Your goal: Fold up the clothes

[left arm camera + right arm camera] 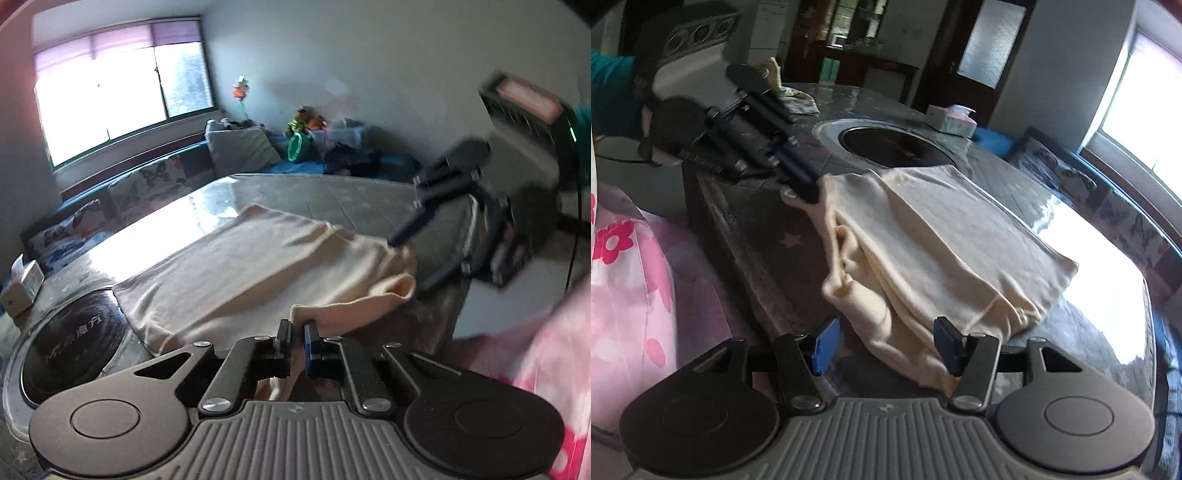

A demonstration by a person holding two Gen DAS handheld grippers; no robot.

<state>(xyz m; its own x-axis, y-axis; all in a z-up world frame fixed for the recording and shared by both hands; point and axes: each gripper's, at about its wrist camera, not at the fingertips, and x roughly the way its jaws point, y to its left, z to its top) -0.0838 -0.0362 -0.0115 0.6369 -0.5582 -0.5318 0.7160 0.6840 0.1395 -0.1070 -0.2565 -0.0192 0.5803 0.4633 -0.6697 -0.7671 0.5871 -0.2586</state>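
While the left gripper (297,334) pinches a cream garment (258,266) at the bottom centre, the right gripper (882,345) stands apart around another edge.

At the near table (1100,332) edge, the left jaws are nearly closed on a fold of cloth. The right jaws are spread about halfway, with a hanging corner of fabric between the blue pads (823,347), not pressed. Farther back, the garment lies folded across mid-frame, a round dark inset plate (897,146) beyond it.
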